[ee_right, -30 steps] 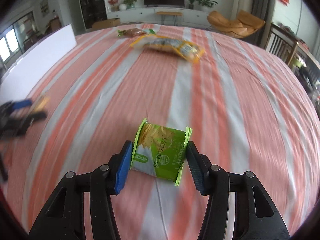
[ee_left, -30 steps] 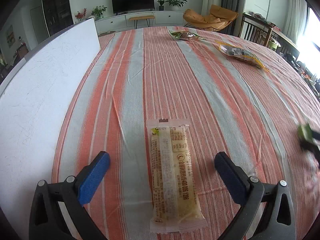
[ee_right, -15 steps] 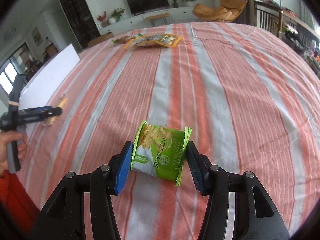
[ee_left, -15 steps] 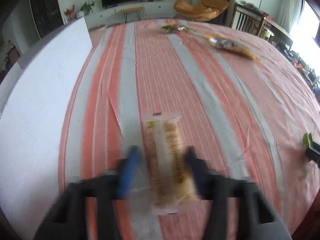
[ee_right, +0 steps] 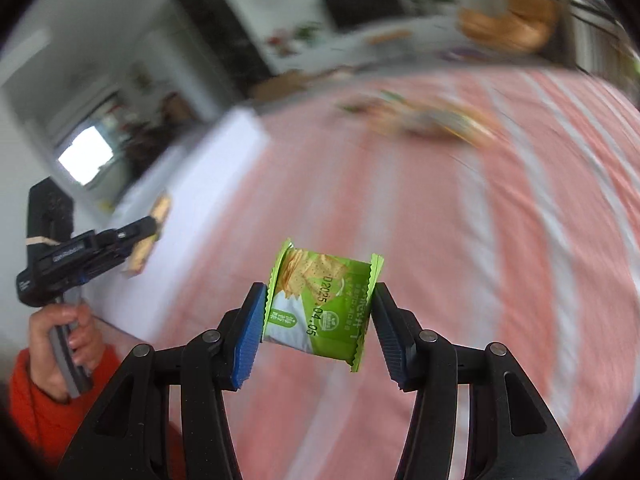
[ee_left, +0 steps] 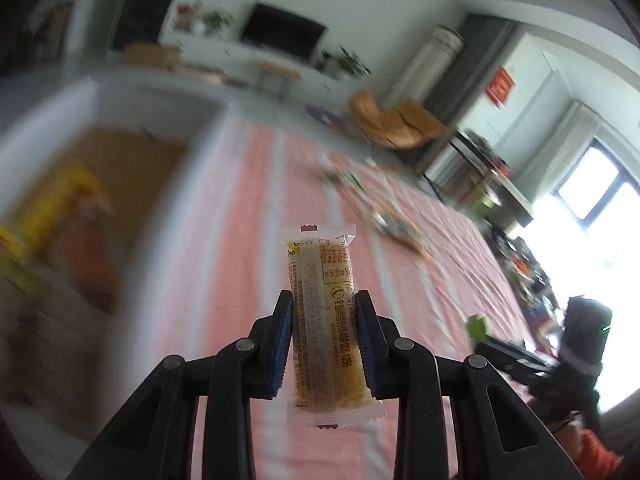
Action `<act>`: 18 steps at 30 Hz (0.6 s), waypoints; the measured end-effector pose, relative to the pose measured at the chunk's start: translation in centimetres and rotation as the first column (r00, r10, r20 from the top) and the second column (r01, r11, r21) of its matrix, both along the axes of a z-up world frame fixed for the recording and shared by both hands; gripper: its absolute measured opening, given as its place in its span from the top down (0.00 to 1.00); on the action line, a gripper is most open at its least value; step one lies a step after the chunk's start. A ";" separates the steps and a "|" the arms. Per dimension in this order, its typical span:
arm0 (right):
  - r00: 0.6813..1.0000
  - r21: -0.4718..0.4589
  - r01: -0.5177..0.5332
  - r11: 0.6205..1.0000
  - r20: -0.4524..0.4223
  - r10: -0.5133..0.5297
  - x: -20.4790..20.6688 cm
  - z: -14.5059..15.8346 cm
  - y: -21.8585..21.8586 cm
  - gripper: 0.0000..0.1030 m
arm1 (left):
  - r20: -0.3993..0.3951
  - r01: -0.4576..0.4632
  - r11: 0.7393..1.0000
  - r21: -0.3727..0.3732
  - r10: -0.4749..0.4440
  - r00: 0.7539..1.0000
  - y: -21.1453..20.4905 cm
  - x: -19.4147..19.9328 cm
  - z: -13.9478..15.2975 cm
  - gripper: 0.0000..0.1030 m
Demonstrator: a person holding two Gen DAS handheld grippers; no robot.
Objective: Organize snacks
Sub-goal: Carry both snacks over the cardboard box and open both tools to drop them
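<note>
1. My left gripper (ee_left: 323, 320) is clamped on a long clear-wrapped snack bar (ee_left: 324, 312); both blue pads press its sides, and the bar points forward along the fingers, lifted clear of the striped tablecloth (ee_left: 240, 240).
2. In the right wrist view the same left gripper (ee_right: 150, 226) shows at the left edge, the bar (ee_right: 150, 228) sticking out of it, in front of the white box wall (ee_right: 208, 168). A hand (ee_right: 66, 336) with an orange sleeve (ee_right: 44, 412) grips its handle.
3. My right gripper (ee_right: 318, 312) pinches a green cracker packet (ee_right: 322, 304) by its crimped ends, the packet sitting crosswise between the pads and raised above the cloth.
4. From the left wrist camera, the right gripper (ee_left: 478, 330) appears low on the right with a scrap of green at its tip.
5. To the left sits the white box (ee_left: 168, 184) with a brown floor; blurred yellow and orange packets (ee_left: 60, 216) lie inside it.
6. Far across the cloth lie two more snack bags (ee_right: 436, 120), too blurred to read.
7. Behind the table I see a TV (ee_left: 284, 36) and an orange chair (ee_left: 396, 124).
</note>
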State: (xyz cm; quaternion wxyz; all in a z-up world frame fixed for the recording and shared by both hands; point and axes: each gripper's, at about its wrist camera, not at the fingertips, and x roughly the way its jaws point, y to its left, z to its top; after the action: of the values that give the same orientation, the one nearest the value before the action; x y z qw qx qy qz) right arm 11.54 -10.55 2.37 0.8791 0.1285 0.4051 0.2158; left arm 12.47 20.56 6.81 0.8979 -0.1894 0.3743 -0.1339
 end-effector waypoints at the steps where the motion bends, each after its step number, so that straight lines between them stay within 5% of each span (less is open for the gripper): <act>1: 0.998 0.011 -0.053 0.999 0.025 0.053 0.8 1.6 2.5 0.47 | 0.008 -0.035 0.999 0.033 0.034 0.999 1.7 -0.1 0.8 0.71; 6: 0.954 0.042 -0.285 0.958 0.114 0.279 4.3 7.4 15.8 0.47 | -0.005 -0.275 0.930 0.245 0.285 0.958 11.8 -0.7 1.6 0.69; 9: 0.920 0.051 -0.377 0.925 0.130 0.369 6.2 8.8 23.4 0.41 | -0.072 -0.362 0.882 0.301 0.400 0.914 16.4 -0.3 0.0 0.38; 10: 0.915 0.053 -0.395 0.917 0.113 0.387 6.8 8.7 25.5 0.29 | -0.084 -0.386 0.869 0.309 0.429 0.899 17.5 -0.7 -0.5 0.23; 11: 0.913 0.054 -0.402 0.914 0.097 0.396 7.3 8.7 27.0 0.20 | -0.079 -0.414 0.854 0.314 0.458 0.885 18.5 -1.3 -0.7 0.21; 15: 0.915 0.050 -0.384 0.922 0.156 0.373 6.7 8.9 25.9 0.12 | -0.014 -0.458 0.842 0.287 0.481 0.876 18.8 -3.8 -0.3 0.21; 18: 0.928 -0.070 -0.314 0.947 0.188 0.321 6.0 7.1 22.5 0.07 | 0.031 -0.420 0.871 0.255 0.427 0.904 15.6 -5.8 0.6 0.21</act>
State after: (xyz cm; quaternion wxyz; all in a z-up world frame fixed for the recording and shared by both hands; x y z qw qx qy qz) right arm 17.49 11.95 9.49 0.8708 0.0222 0.3354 0.3588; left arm 6.67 36.15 7.43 0.9170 -0.1512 0.3497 0.1182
